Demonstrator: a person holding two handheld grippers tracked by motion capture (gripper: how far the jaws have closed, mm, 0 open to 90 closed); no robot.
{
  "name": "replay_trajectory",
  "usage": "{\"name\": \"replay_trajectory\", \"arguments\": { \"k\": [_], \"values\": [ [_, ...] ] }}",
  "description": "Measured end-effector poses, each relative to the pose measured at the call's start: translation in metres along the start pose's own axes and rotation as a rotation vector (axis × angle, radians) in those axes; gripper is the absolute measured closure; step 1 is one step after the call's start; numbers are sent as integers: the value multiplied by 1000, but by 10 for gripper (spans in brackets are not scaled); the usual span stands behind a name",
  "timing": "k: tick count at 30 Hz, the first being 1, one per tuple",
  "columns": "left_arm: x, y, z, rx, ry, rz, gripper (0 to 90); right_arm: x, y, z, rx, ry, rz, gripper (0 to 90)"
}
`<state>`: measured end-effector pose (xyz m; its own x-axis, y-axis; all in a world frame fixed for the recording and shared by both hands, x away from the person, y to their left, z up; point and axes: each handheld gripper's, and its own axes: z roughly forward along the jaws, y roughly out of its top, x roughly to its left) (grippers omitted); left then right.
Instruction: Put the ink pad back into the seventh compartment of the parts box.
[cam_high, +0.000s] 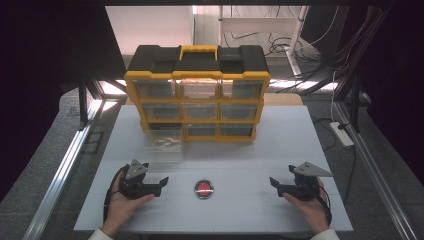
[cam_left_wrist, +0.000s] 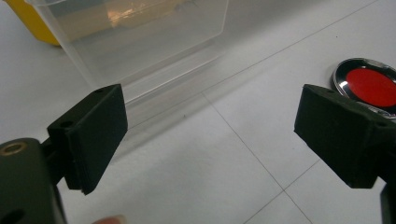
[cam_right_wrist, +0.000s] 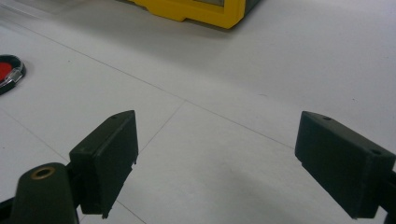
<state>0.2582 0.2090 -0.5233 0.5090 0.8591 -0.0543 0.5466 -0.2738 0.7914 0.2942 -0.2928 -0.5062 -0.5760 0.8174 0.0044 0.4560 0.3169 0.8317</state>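
Left gripper (cam_high: 161, 183): jaws spread wide, nothing between them, resting low on the white table (cam_high: 250, 150) at the near left, held in the person's left hand (cam_high: 122, 202). In the left gripper view its two black jaws frame bare table surface; the clear plastic drawer (cam_left_wrist: 135, 37) lies ahead of the left jaw, and the small round red disc with a dark, shiny rim (cam_left_wrist: 371, 86) sits just beyond the right jaw, apart from it.

Right gripper (cam_high: 276, 184): also released, jaws wide apart over bare table, held at the near right in the right hand (cam_high: 312, 207).

Red disc (cam_high: 204, 188) lies on the table between the two grippers, touching neither.

Clear drawer (cam_high: 165, 141) is pulled out of the bottom-left slot of the yellow-and-black plastic drawer cabinet (cam_high: 197, 92), which stands at the far middle of the table.
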Motion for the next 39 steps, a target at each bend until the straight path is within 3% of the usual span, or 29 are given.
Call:
{"name": "replay_trajectory", "arguments": {
  "k": [25,39],
  "values": [
    [-2,4,0,-1,-10,7,107,1,-2,1,19,-8,0,142],
    [-7,12,0,-11,-37,22,108,1,-2,2,22,-8,0,143]
  ]
}}
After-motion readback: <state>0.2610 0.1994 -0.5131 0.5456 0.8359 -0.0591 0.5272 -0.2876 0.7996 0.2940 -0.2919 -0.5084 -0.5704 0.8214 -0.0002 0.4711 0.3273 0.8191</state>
